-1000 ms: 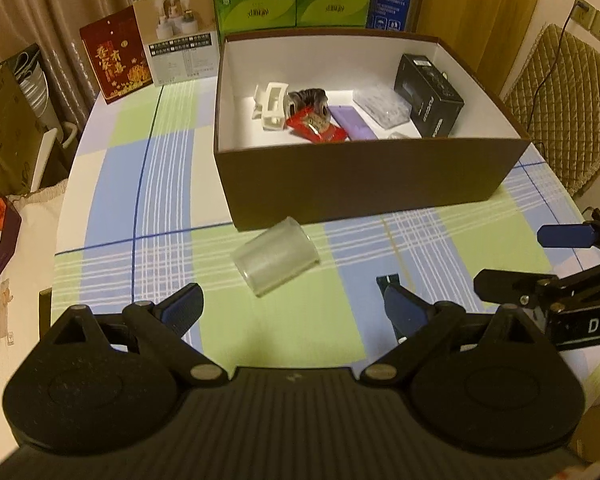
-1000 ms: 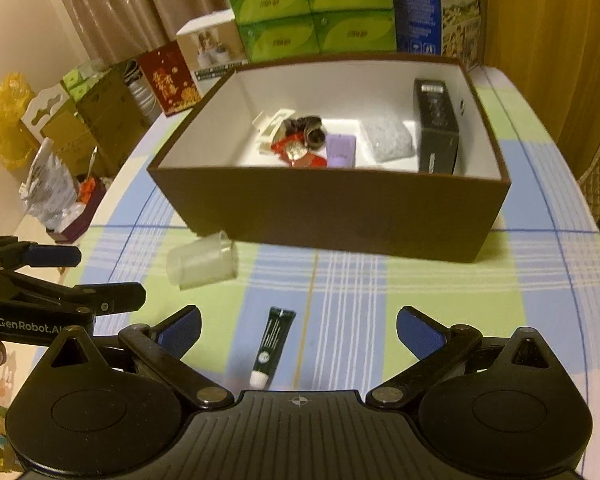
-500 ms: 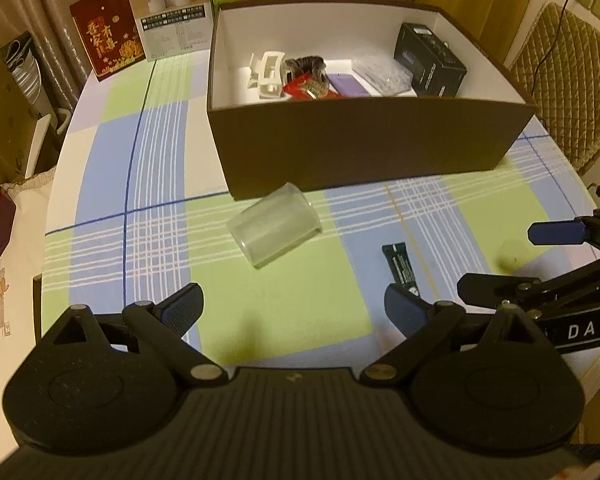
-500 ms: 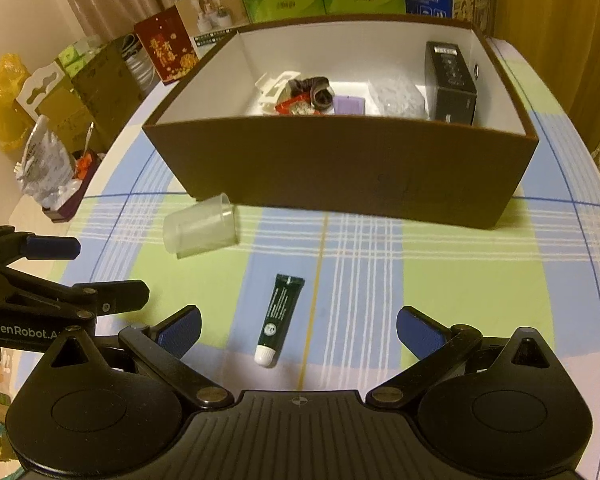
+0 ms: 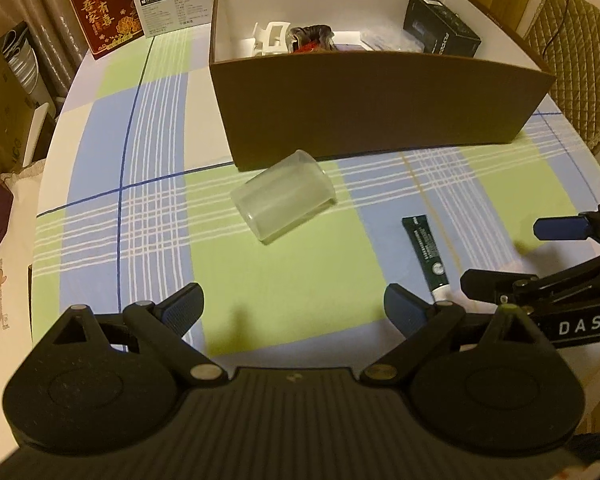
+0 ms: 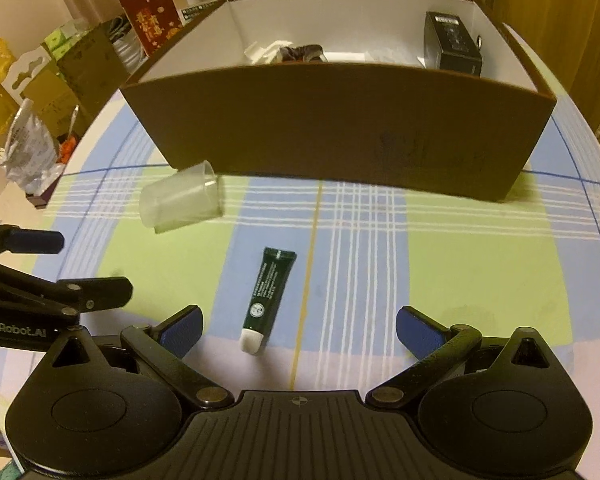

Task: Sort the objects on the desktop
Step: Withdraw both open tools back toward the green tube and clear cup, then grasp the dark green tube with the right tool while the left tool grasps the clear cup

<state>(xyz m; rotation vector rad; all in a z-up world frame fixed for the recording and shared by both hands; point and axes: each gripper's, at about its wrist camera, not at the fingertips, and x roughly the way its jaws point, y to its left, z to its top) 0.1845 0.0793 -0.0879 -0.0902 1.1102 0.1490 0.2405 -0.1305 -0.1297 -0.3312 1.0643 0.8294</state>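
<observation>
Tube (image 6: 269, 296): dark green with a white cap, laid flat on the checked tablecloth (image 6: 480, 264), cap toward the camera, just ahead of the right gripper (image 6: 298, 330), whose fingers are spread wide and empty.

Cup (image 5: 284, 202): clear plastic, tipped on its side, just in front of the brown box (image 5: 372, 108).

Left gripper (image 5: 294, 308): fingers held apart, nothing between them, above the cloth near the cup.

Box contents: a black carton (image 5: 440, 36), a white clip (image 5: 270, 38) and small items are seen inside.
</observation>
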